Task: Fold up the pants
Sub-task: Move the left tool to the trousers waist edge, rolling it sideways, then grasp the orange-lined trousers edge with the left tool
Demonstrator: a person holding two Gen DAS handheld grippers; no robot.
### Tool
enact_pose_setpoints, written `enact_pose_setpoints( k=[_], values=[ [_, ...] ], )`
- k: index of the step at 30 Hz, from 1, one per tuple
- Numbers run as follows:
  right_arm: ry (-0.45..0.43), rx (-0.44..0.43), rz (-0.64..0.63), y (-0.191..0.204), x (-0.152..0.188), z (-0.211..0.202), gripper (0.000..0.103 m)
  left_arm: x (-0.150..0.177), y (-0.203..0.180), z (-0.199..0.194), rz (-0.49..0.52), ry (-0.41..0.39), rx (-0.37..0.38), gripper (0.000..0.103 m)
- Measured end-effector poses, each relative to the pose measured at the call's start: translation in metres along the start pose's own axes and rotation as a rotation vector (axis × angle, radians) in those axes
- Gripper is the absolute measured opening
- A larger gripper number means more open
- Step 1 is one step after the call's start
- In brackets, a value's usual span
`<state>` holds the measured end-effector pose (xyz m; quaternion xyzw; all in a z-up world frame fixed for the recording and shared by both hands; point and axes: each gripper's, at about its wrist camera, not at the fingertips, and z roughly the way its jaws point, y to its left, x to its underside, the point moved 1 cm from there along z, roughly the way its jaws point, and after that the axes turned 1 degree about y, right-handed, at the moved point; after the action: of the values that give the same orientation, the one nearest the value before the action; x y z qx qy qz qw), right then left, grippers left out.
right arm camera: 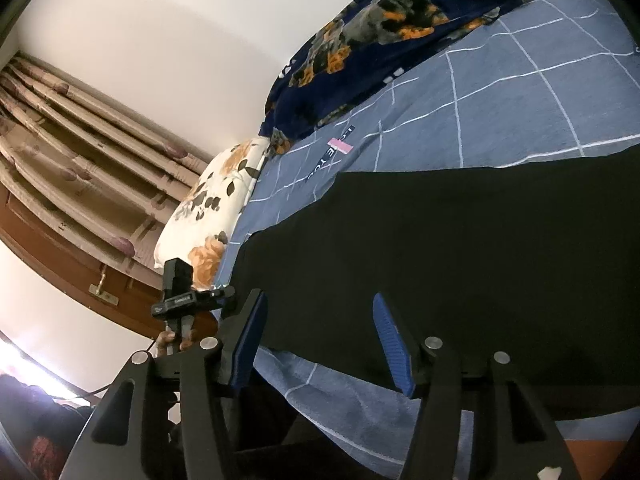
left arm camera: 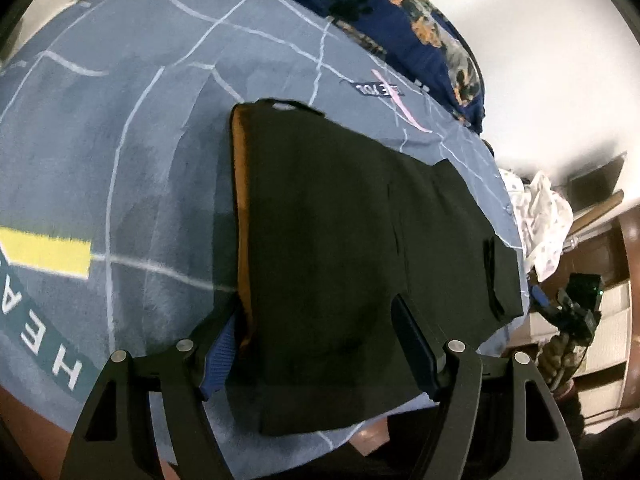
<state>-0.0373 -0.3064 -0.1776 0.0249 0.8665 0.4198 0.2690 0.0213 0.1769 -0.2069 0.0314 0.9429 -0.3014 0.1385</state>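
Black pants (left arm camera: 340,248) lie folded flat on a blue checked bedsheet (left arm camera: 120,140), with an orange lining edge showing along their left side. My left gripper (left arm camera: 316,320) is open, its blue-padded fingers straddling the near end of the pants, just above the cloth. In the right wrist view the same pants (right arm camera: 460,248) spread across the bed near its edge. My right gripper (right arm camera: 320,312) is open over the near corner of the pants and holds nothing.
A dark blue floral blanket (right arm camera: 380,40) is bunched at the far side of the bed. A white floral pillow (right arm camera: 212,208) lies at the bed's end. Curtains (right arm camera: 80,140) and a wooden frame stand beyond. White cloth (left arm camera: 548,216) is piled off the bed's edge.
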Motion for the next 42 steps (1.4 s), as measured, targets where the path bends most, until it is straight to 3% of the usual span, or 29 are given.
enact_pose_setpoints(
  k=[4, 5, 6, 7, 12, 17, 22, 27, 33, 38, 42],
  values=[
    [0.013, -0.005, 0.000, 0.002, 0.002, 0.004, 0.055, -0.005, -0.014, 0.003, 0.102, -0.065, -0.079, 0.069],
    [0.018, -0.005, -0.001, 0.002, 0.002, 0.006, 0.055, -0.004, -0.020, 0.003, 0.128, -0.084, -0.118, 0.053],
    [0.021, -0.005, -0.002, 0.003, 0.003, 0.007, 0.055, -0.005, -0.023, 0.005, 0.141, -0.088, -0.145, 0.045],
    [0.027, -0.005, -0.006, 0.004, 0.004, 0.009, 0.055, -0.005, -0.027, 0.006, 0.149, -0.089, -0.166, 0.044],
    [0.039, -0.007, -0.006, 0.004, 0.005, 0.015, 0.056, -0.007, -0.018, -0.003, 0.094, -0.097, -0.119, 0.030],
    [0.051, -0.012, -0.014, 0.007, 0.006, 0.021, 0.056, -0.013, -0.015, -0.018, 0.023, -0.119, 0.045, 0.029],
    [0.057, -0.011, -0.012, 0.007, 0.007, 0.024, 0.057, -0.017, -0.014, -0.005, 0.063, -0.050, -0.013, 0.029],
    [0.055, -0.013, -0.009, 0.005, 0.008, 0.024, 0.058, -0.020, -0.003, 0.004, 0.041, -0.011, -0.007, 0.035],
    [0.068, -0.007, -0.006, 0.004, 0.008, 0.028, 0.059, -0.013, -0.014, 0.013, 0.115, -0.035, -0.124, 0.043],
    [0.075, -0.003, -0.004, 0.005, 0.009, 0.033, 0.059, -0.005, -0.040, 0.012, 0.207, -0.100, -0.283, 0.027],
    [0.077, -0.005, -0.005, 0.006, 0.009, 0.035, 0.059, -0.001, -0.065, -0.001, 0.244, -0.167, -0.341, 0.021]
  ],
)
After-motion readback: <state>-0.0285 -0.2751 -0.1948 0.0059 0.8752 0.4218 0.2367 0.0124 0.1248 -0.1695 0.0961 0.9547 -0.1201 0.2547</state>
